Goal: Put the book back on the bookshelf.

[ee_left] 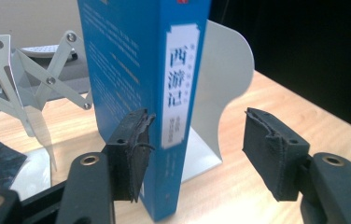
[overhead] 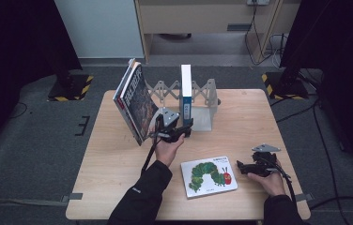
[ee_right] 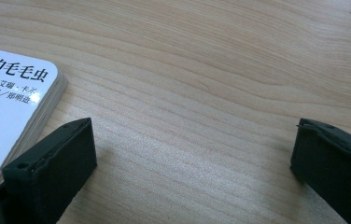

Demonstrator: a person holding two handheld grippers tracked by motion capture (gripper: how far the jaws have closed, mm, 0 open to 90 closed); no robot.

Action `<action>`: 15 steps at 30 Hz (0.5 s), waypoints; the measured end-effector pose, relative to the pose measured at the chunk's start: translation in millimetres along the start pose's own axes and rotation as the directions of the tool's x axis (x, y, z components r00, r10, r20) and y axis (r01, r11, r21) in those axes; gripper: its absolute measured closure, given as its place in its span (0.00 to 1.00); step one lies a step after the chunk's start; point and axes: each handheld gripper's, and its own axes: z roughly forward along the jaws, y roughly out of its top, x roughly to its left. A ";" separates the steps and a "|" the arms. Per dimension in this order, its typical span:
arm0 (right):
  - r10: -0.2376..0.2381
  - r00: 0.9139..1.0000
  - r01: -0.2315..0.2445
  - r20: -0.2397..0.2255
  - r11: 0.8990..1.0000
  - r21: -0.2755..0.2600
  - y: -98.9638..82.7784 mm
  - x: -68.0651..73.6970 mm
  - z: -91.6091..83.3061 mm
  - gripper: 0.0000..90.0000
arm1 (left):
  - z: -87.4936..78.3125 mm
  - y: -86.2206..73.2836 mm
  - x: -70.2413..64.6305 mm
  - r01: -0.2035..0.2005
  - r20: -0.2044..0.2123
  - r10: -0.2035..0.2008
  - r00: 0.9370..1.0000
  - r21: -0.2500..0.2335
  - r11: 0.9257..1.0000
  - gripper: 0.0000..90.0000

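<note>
A: While the blue book (ee_left: 136,79) stands upright against the bookend (ee_left: 220,93), where's the left hand-held gripper (ee_left: 197,140)?
B: Astride its spine, parted; one pad touches, the other stands clear.
A: And the right hand-held gripper (ee_right: 192,154)?
B: Wide open, empty, over the counter (ee_right: 211,70); the caterpillar book (ee_right: 10,93) lies just beside its left jaw.

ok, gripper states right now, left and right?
Left gripper: open, jaws either side of the upright blue book; the right pad stands clear of its spine.
Right gripper: open, holding nothing, over the bare wooden table.
</note>
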 end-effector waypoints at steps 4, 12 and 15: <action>0.006 1.000 -0.006 0.006 1.000 0.007 0.2 0.4 -0.5 0.00 | -11.6 -4.0 -0.5 -0.007 0.026 0.006 1.000 0.029 1.000 0.42; 0.017 1.000 -0.017 0.014 0.999 0.051 2.6 0.6 -4.0 0.02 | -33.3 -19.4 -2.9 -0.040 0.084 0.032 0.996 0.087 0.995 0.39; 0.018 1.000 -0.018 0.009 0.998 0.068 3.0 1.9 -6.0 0.04 | -38.2 -28.3 -1.3 -0.056 0.088 0.046 0.995 0.120 0.991 0.38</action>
